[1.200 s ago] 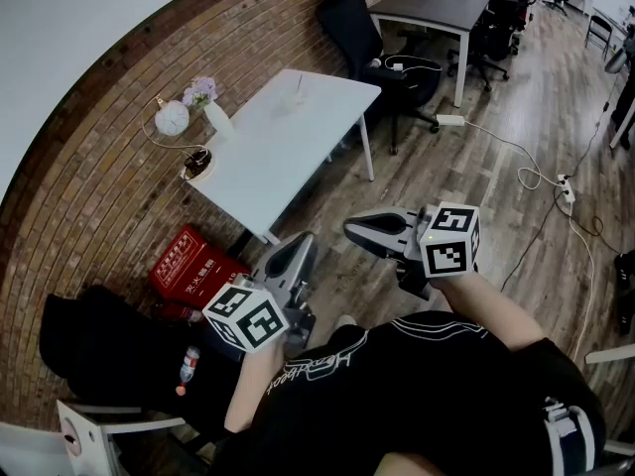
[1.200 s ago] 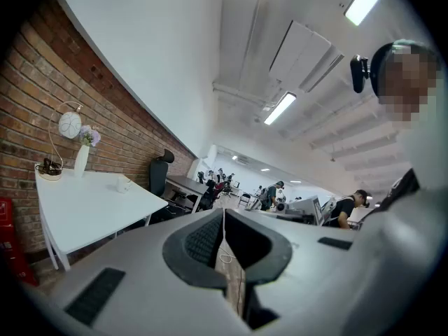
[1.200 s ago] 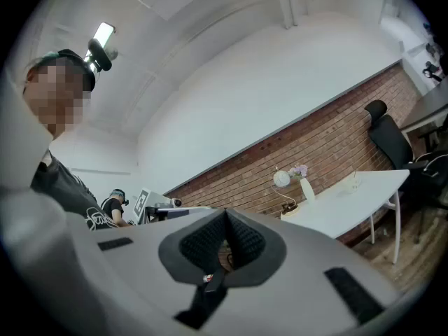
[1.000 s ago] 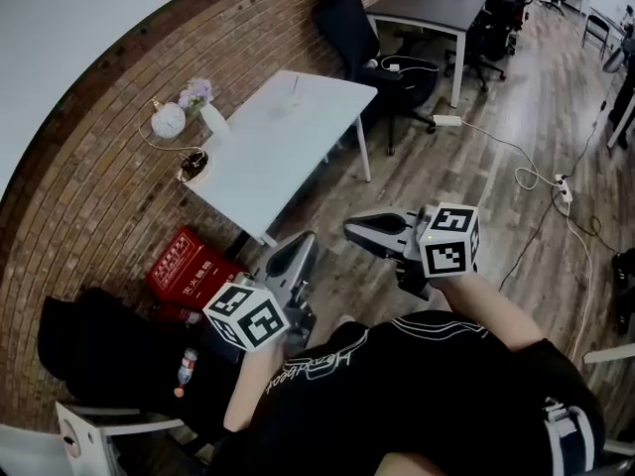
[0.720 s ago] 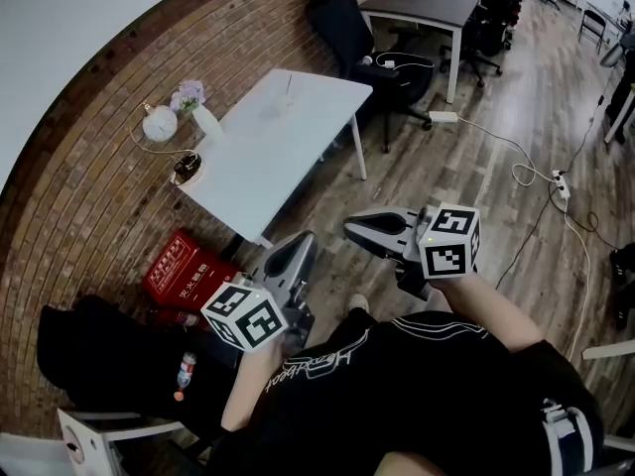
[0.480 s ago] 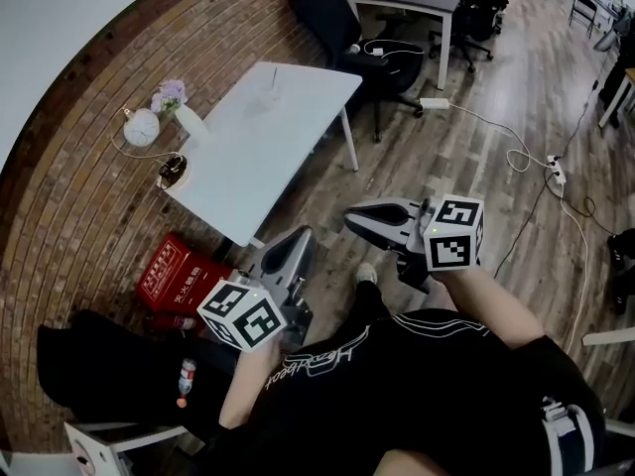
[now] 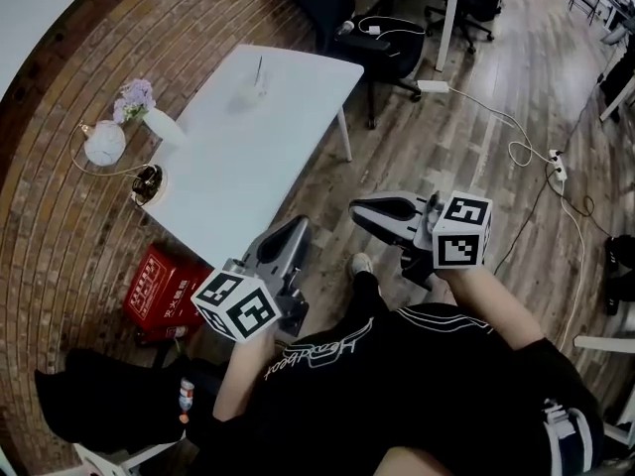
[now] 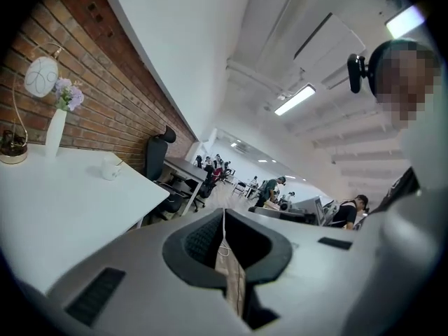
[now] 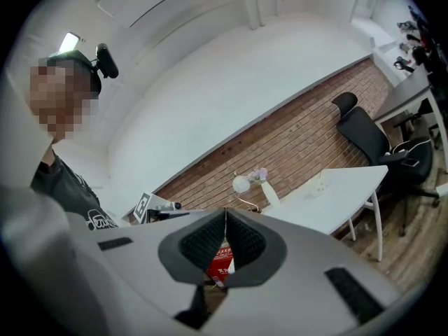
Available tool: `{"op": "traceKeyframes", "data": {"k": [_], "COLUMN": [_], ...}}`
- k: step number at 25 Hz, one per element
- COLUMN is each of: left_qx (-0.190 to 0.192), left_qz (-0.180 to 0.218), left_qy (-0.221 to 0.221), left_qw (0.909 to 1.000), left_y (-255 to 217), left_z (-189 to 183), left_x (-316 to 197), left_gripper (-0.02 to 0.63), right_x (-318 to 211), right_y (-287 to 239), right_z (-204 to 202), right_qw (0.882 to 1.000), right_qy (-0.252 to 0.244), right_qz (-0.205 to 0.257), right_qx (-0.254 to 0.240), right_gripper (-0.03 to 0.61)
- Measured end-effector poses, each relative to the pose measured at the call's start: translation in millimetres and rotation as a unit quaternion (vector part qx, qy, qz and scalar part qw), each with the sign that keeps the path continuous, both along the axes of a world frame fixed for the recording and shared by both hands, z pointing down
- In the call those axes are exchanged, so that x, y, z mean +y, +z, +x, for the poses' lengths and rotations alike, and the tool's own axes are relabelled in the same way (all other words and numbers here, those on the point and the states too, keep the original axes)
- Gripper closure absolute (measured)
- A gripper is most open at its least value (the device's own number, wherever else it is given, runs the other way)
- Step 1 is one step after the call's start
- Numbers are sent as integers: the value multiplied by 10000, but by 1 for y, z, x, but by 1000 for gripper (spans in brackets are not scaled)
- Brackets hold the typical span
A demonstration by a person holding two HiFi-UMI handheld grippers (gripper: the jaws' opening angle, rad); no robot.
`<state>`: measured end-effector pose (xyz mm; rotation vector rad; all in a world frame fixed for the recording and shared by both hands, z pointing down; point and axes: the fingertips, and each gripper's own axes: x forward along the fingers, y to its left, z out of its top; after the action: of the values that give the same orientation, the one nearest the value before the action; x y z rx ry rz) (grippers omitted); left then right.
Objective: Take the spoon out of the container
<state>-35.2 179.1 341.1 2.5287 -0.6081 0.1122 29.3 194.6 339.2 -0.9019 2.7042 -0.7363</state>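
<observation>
The left gripper [image 7: 294, 234] and right gripper [image 7: 363, 212] hang near the person's body, each clenched shut on nothing. Well ahead of both, at the far end of the white table [image 7: 228, 167], stands the container [image 7: 248, 93] with its spoon [image 7: 260, 67] upright inside. A clean lift probably calls for stepping closer, opening one gripper and steadying the container with the other.

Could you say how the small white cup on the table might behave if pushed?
The cup looks small, so it is probably light and apt to slide on the smooth table. The tall spoon standing in it could help tip it.
</observation>
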Motion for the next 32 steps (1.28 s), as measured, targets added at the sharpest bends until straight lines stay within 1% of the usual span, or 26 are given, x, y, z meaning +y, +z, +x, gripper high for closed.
{"op": "traceKeyframes", "data": {"k": [4, 9, 11, 14, 18, 22, 26, 32], "left_qx": [80, 210, 223, 209, 159, 128, 167, 142], "left_qz": [-131, -293, -313, -273, -199, -144, -205, -323], "left_qy": [5, -134, -196, -262, -317, -373, -514, -729], "left_qw": [9999, 9993, 9991, 9991, 9992, 9991, 9983, 9967], "left_y": [4, 8, 10, 9, 11, 15, 24, 34], "left_z": [14, 21, 19, 18, 16, 14, 12, 10], "left_x": [-81, -180, -212, -250, -282, -297, -312, -341], "left_gripper": [604, 604, 604, 604, 604, 604, 604, 604], "right_x": [-82, -179, -212, -249, -284, -302, -320, -359], "right_y": [3, 7, 8, 5, 6, 8, 11, 22], "right_z": [17, 29, 28, 29, 36, 41, 41, 39], "right_qw": [9999, 9994, 9993, 9995, 9995, 9996, 9997, 9991], "right_qy": [66, 76, 43, 20, 65, 101, 53, -109], "right_qz": [-111, -321, -369, -323, -307, -247, -223, -371], "right_qx": [-55, -67, -68, -54, -65, -25, 24, -170], "right_gripper": [581, 581, 581, 581, 581, 580, 580, 580]}}
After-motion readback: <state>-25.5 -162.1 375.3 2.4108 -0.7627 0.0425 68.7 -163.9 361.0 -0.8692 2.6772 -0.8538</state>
